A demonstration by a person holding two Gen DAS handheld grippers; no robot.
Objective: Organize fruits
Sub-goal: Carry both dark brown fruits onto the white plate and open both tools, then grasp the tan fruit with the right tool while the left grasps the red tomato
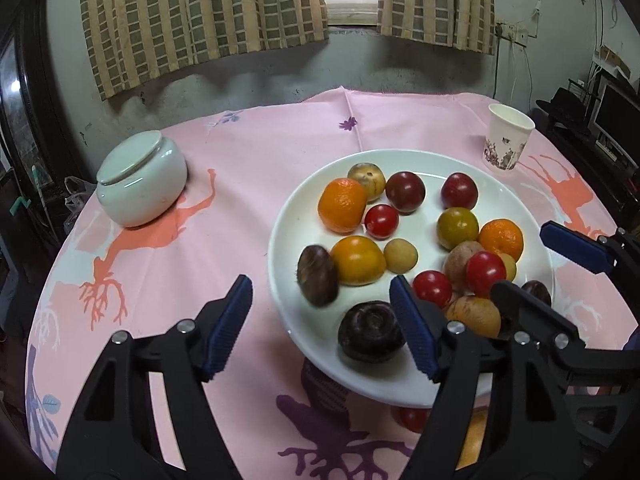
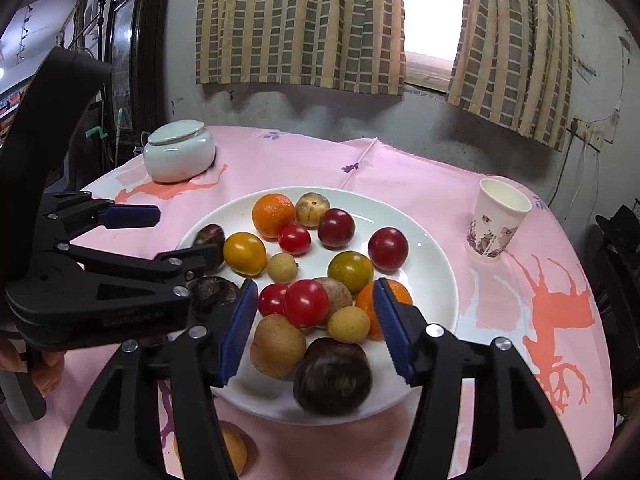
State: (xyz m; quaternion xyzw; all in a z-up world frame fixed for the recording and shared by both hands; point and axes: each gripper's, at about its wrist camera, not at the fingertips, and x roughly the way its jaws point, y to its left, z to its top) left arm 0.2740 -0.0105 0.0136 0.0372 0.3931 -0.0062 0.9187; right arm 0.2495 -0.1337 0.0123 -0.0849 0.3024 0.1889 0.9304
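Left gripper (image 1: 320,320) hangs spread and empty over the near rim of the white plate (image 1: 288,248); right gripper (image 2: 314,326) too, parted around the heaped fruits (image 2: 306,308), pinching nothing. Best now: single out one cherry tomato (image 2: 294,239), close gently, avoid rolling neighbours.

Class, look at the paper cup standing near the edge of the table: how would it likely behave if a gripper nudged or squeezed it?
The paper cup stands upright and looks empty, so it is probably light and would slide or tip from a sideways nudge. Its thin wall would likely buckle under a firm squeeze. Being taller than its narrow base, it seems likelier to topple than the squat lidded jar.
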